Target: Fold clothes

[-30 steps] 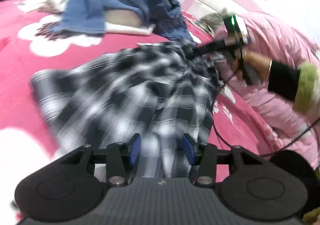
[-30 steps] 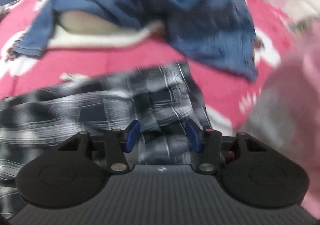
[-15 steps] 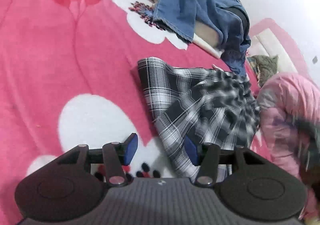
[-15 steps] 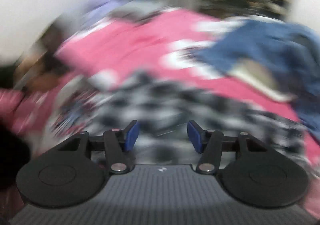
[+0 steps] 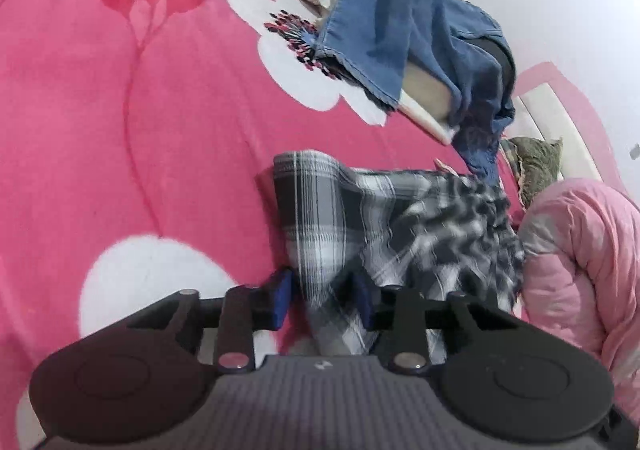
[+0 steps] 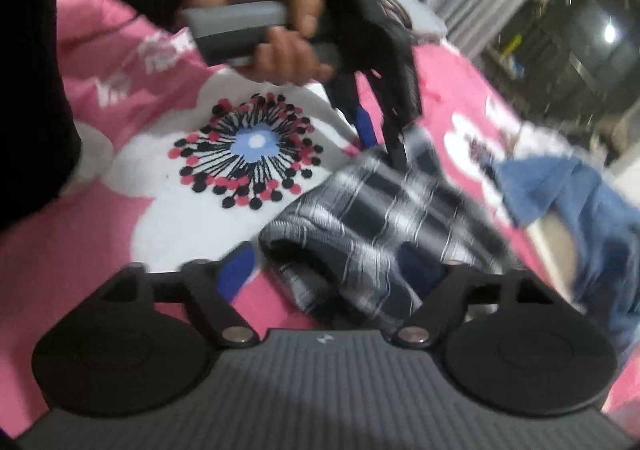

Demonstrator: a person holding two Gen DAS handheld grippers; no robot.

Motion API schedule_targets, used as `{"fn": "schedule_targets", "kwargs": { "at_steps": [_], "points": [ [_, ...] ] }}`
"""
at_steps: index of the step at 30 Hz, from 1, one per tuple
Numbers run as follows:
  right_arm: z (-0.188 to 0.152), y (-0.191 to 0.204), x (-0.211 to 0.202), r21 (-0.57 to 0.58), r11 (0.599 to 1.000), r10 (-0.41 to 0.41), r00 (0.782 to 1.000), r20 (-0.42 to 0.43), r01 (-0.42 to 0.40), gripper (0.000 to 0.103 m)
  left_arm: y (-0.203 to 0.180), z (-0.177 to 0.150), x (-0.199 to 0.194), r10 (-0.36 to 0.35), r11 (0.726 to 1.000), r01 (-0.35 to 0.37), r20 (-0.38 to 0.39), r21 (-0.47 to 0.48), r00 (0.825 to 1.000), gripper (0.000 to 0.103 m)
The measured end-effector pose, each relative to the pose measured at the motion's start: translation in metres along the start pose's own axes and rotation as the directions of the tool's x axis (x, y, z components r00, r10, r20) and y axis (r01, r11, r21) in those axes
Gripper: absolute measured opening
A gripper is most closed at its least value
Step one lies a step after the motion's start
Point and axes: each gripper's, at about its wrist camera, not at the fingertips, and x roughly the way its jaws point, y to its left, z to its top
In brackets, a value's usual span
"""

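Left wrist view: the plaid skirt (image 5: 384, 226) lies mid-frame on the pink bed (image 5: 120, 129), running to the right; the left tongs (image 5: 326, 300) pinch its near corner. Right wrist view: blurry, but the right tongs (image 6: 332, 270) look wide around a rolled edge, lower middle, probably not gripping.

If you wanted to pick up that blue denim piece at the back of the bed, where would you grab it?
Judging by how it lies, grab the blue denim garment at its loose hemmed corner, which hangs over the white flower on the pink blanket. Come from the open blanket side: the edge there is thin and free, the far side is bunched on other clothes.
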Motion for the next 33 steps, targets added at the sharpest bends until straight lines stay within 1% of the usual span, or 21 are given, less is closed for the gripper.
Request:
{"fn": "schedule_targets", "kwargs": {
  "at_steps": [2, 3, 4, 5, 6, 7, 8, 9, 10, 13, 16, 18, 21, 22, 24, 25, 27, 30, 31, 32, 33],
  "points": [
    [-0.004, 0.004, 0.014, -0.036, 0.999, -0.012, 0.999, -0.038, 0.011, 0.084, -0.001, 0.003, 0.004, 0.013, 1.000, -0.013, 0.006, -0.009, 1.000, 0.012],
    [-0.005, 0.006, 0.022, -0.051, 0.998, -0.043, 0.997, -0.060, 0.040, 0.077, -0.002, 0.003, 0.006, 0.020, 1.000, -0.020, 0.013, -0.015, 1.000, 0.011],
    [-0.004, 0.002, 0.023, -0.023, 0.998, -0.067, 0.995, -0.068, 0.065, 0.070, -0.003, 0.003, 0.006, 0.026, 0.999, -0.026, 0.017, -0.020, 1.000, 0.010],
    [-0.002, -0.004, 0.024, 0.009, 0.996, -0.089, 0.993, -0.074, 0.090, 0.053, -0.004, 0.002, 0.006, 0.033, 0.999, -0.033, 0.023, -0.025, 0.999, 0.009],
    [0.000, -0.009, 0.025, 0.041, 0.993, -0.111, 0.990, -0.082, 0.115, 0.046, -0.005, 0.002, 0.005, 0.036, 0.999, -0.035, 0.031, -0.028, 0.999, 0.009],
    [0.001, -0.017, 0.025, 0.107, 0.987, -0.108, 0.990, -0.092, 0.117, 0.044, -0.005, 0.001, 0.004, 0.038, 0.999, -0.036, 0.040, -0.035, 0.999, 0.008],
    [0.002, -0.023, 0.027, 0.145, 0.981, -0.117, 0.987, -0.107, 0.132, 0.034, -0.004, 0.000, 0.004, 0.039, 0.998, -0.037, 0.049, -0.043, 0.998, 0.008],
    [0.001, -0.023, 0.029, 0.144, 0.978, -0.132, 0.984, -0.123, 0.149, 0.014, -0.004, -0.001, 0.003, 0.041, 0.998, -0.038, 0.058, -0.051, 0.997, 0.008],
    [0.001, -0.022, 0.033, 0.135, 0.977, -0.145, 0.979, -0.143, 0.164, 0.008, -0.002, -0.001, -0.002, 0.043, 0.998, -0.039, 0.071, -0.058, 0.997, 0.007],
    [0.004, -0.025, 0.032, 0.202, 0.972, -0.097, 0.987, -0.128, 0.122, 0.006, 0.004, 0.003, -0.024, 0.051, 0.996, -0.042, 0.118, -0.077, 0.992, 0.005],
    [0.016, -0.030, 0.018, 0.287, 0.957, -0.024, 0.997, -0.075, 0.045, 0.005, 0.009, 0.006, -0.046, 0.060, 0.994, -0.045, 0.164, -0.096, 0.985, 0.004],
    [0.027, -0.029, 0.008, 0.301, 0.954, 0.012, 0.999, -0.035, -0.001, 0.005, 0.016, 0.008, -0.065, 0.073, 0.993, -0.053, 0.189, -0.106, 0.979, 0.004],
    [0.045, -0.021, -0.007, 0.336, 0.937, 0.089, 0.995, 0.043, -0.099, 0.003, 0.031, 0.010, -0.102, 0.135, 0.988, -0.114, 0.224, -0.104, 0.965, 0.001],
    [0.050, -0.016, -0.010, 0.341, 0.931, 0.113, 0.991, 0.066, -0.129, 0.003, 0.038, 0.010, -0.111, 0.168, 0.983, -0.145, 0.238, -0.111, 0.957, 0.000],
    [0.053, 0.000, -0.004, 0.318, 0.935, 0.139, 0.988, 0.074, -0.155, 0.003, 0.054, 0.010, -0.125, 0.239, 0.969, -0.210, 0.267, -0.131, 0.934, 0.000],
    [0.049, 0.005, 0.004, 0.320, 0.934, 0.147, 0.988, 0.055, -0.157, 0.003, 0.067, 0.011, -0.126, 0.233, 0.967, -0.198, 0.248, -0.158, 0.940, 0.000],
    [0.042, 0.016, 0.022, 0.327, 0.931, 0.164, 0.986, 0.013, -0.159, 0.004, 0.097, 0.012, -0.123, 0.190, 0.963, -0.145, 0.189, -0.226, 0.964, 0.001],
    [0.031, 0.017, 0.024, 0.352, 0.924, 0.167, 0.986, -0.011, -0.152, 0.006, 0.112, 0.005, -0.123, 0.179, 0.959, -0.136, 0.156, -0.250, 0.971, 0.005],
    [0.028, 0.015, 0.018, 0.356, 0.922, 0.164, 0.986, -0.004, -0.152, 0.006, 0.111, 0.002, -0.122, 0.173, 0.963, -0.135, 0.153, -0.232, 0.973, 0.013],
    [0.026, 0.012, 0.011, 0.359, 0.921, 0.164, 0.986, -0.001, -0.153, 0.006, 0.107, 0.000, -0.121, 0.155, 0.971, -0.122, 0.152, -0.208, 0.976, 0.025],
    [0.025, 0.009, 0.007, 0.361, 0.920, 0.166, 0.986, -0.003, -0.154, 0.008, 0.103, -0.001, -0.120, 0.134, 0.977, -0.105, 0.151, -0.185, 0.980, 0.030]
  ]
}}
